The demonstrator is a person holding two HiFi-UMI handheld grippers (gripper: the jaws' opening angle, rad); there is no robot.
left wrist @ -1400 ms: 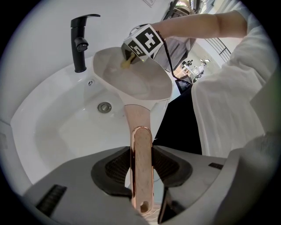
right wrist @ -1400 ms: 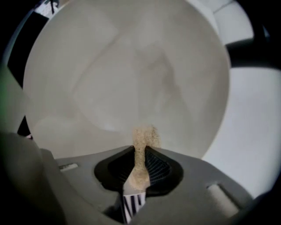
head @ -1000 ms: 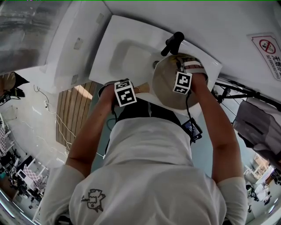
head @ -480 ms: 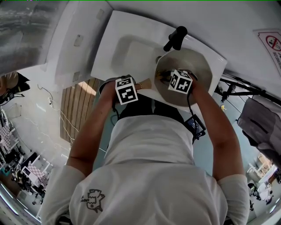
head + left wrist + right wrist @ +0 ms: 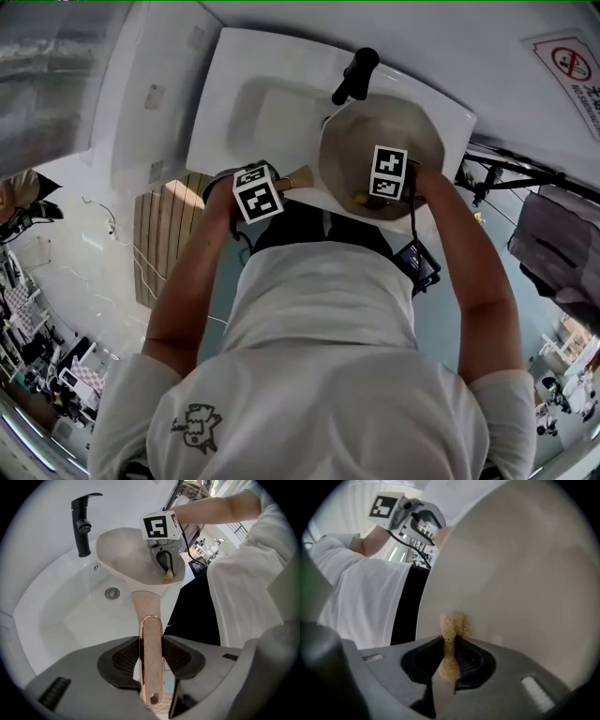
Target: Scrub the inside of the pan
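one pan [image 5: 361, 141], one sponge [image 5: 453, 623], one sink [image 5: 267, 112]. left tongs [image 5: 151, 656] clamp the pan's handle [image 5: 150, 616], the pan at their 12 o'clock. right tongs [image 5: 450, 656] pinch the sponge against the pan's inside.

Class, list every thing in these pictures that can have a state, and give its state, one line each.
sink: no water seen in it.
faucet: no water running.
pan: held by its handle over the sink.
sponge: pinched, tip against the pan's inside.
left gripper: shut on the handle.
right gripper: shut on the sponge.
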